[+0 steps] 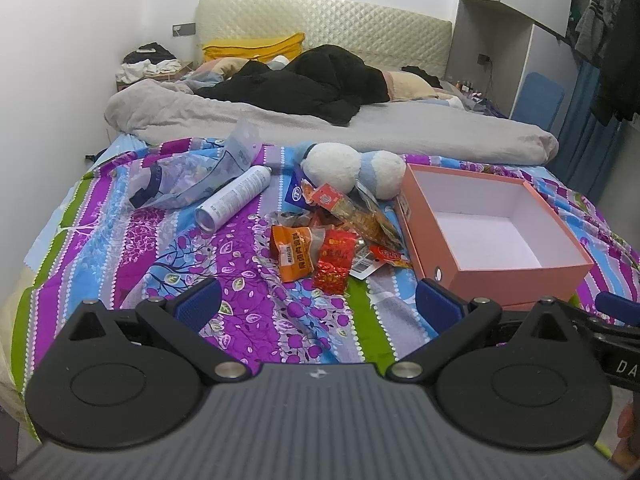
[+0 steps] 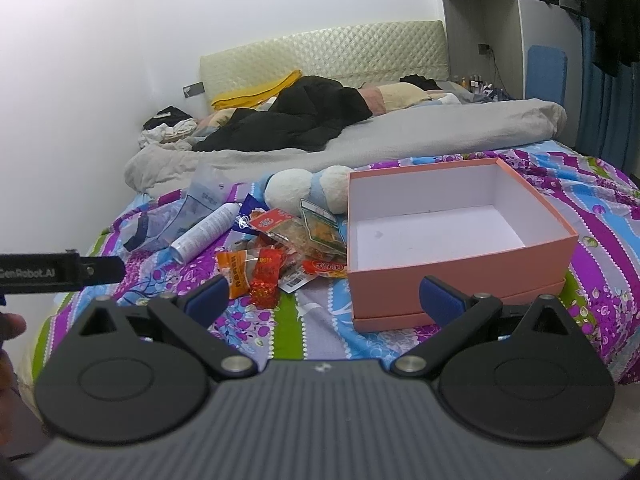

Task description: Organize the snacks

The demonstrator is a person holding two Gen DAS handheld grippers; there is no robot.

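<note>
A pile of snack packets lies on the patterned bedspread: an orange packet (image 1: 294,254) (image 2: 236,270), a red foil packet (image 1: 334,266) (image 2: 267,276), a clear packet of orange snacks (image 1: 360,212) (image 2: 296,232) and a small red packet (image 1: 386,255) (image 2: 326,267). An open, empty pink box (image 1: 516,276) (image 2: 460,272) stands right of the pile. My left gripper (image 1: 318,304) is open and empty, low over the near edge of the bed. My right gripper (image 2: 322,300) is open and empty, in front of the box.
A white spray can (image 1: 236,196) (image 2: 206,230), a clear plastic bag (image 1: 192,176) (image 2: 176,216) and a white and blue plush toy (image 1: 352,168) (image 2: 308,188) lie behind the snacks. A grey duvet (image 1: 360,128) and black clothes (image 1: 304,84) fill the far bed. A wardrobe stands at right.
</note>
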